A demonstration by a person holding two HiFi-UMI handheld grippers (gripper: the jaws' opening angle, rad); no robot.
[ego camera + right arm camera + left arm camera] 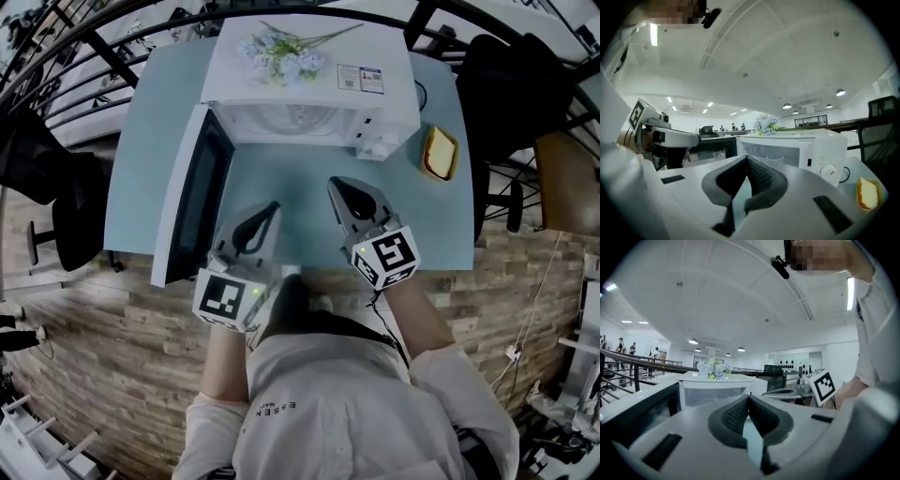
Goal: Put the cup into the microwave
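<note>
The left gripper (749, 396) and right gripper (746, 158) each have their fingers pressed together on nothing. Beyond the right fingertips, the microwave (820, 145) stands with its door (192, 202) open. A pale cup (774, 157) seems to sit inside, so placing looks done; the door may remain to be shut.
</note>
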